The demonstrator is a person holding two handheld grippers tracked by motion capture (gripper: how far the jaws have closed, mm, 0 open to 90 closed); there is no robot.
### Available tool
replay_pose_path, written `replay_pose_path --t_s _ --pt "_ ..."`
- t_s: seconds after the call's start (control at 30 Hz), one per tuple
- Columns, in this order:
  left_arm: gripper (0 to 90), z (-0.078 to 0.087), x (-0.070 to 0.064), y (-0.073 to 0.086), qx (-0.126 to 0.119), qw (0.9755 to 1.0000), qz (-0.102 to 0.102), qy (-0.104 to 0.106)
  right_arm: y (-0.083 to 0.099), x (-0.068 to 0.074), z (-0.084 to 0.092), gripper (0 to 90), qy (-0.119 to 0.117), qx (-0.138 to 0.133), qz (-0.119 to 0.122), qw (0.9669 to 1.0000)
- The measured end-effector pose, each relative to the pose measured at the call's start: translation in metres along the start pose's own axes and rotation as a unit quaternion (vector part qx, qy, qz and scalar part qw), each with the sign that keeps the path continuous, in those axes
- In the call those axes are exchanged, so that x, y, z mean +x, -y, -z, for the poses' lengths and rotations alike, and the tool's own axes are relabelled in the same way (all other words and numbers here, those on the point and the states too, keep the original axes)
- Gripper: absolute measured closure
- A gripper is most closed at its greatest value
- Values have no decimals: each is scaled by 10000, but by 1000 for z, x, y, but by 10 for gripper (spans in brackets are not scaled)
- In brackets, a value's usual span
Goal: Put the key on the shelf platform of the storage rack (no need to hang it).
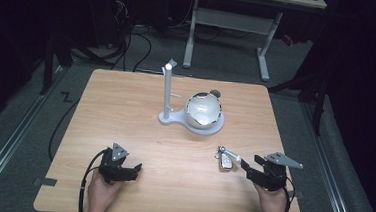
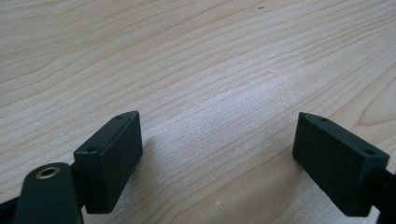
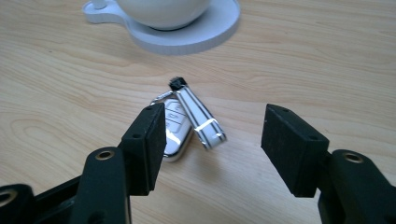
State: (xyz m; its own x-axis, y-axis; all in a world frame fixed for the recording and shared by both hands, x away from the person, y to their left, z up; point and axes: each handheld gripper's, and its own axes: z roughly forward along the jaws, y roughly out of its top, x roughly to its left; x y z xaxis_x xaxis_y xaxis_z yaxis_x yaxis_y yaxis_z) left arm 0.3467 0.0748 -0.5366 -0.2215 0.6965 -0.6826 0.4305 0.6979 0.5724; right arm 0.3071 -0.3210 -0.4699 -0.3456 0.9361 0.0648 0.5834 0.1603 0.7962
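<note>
- High view: the key fob (image 1: 226, 162) with its silver tag lies flat on the table (image 1: 140, 112), on the near side of the white stand (image 1: 191, 121) that carries a bowl (image 1: 203, 110) and 1 upright post. The right gripper (image 1: 246, 166) sits just beside the key fob, its fingers pointing at it. The left gripper (image 1: 136, 169) rests well apart from the key fob, toward the near left of the table.
- Left gripper view: the 2 fingers (image 2: 109, 161) of the left gripper stand wide apart over bare wood, holding and touching nothing.
- Right gripper view: the fingers (image 3: 149, 142) of the right gripper (image 3: 217, 151) are spread wide and hold nothing. The key fob (image 3: 177, 128) lies just beyond them, partly behind 1 finger, with the silver tag (image 3: 201, 119) lying slantwise toward the gap; I cannot tell whether that finger touches the fob.
- To do the pickup well, I judge the right gripper should centre on the key fob so both fingers straddle its narrow width, come low to the table, and close on fob and tag together, since the flat, glossy body could slip.
</note>
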Motion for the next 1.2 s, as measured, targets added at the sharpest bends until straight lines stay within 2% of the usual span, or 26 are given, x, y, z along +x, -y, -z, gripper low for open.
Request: replay_pose_path --t_s 0.17,0.4,0.93,1.2 --pt "161 0 0 0 1 10000 0 -1 -8 11 -8 408 -111 57 209 9997" --pt "161 0 0 0 0 10000 24 -8 -14 17 -25 441 -211 83 320 9992" --pt "162 0 0 0 -3 10000 45 -15 -21 19 -60 451 -267 493 286 9980" --pt "162 0 0 0 -8 10000 57 -24 -27 24 -74 450 -257 603 367 9972"
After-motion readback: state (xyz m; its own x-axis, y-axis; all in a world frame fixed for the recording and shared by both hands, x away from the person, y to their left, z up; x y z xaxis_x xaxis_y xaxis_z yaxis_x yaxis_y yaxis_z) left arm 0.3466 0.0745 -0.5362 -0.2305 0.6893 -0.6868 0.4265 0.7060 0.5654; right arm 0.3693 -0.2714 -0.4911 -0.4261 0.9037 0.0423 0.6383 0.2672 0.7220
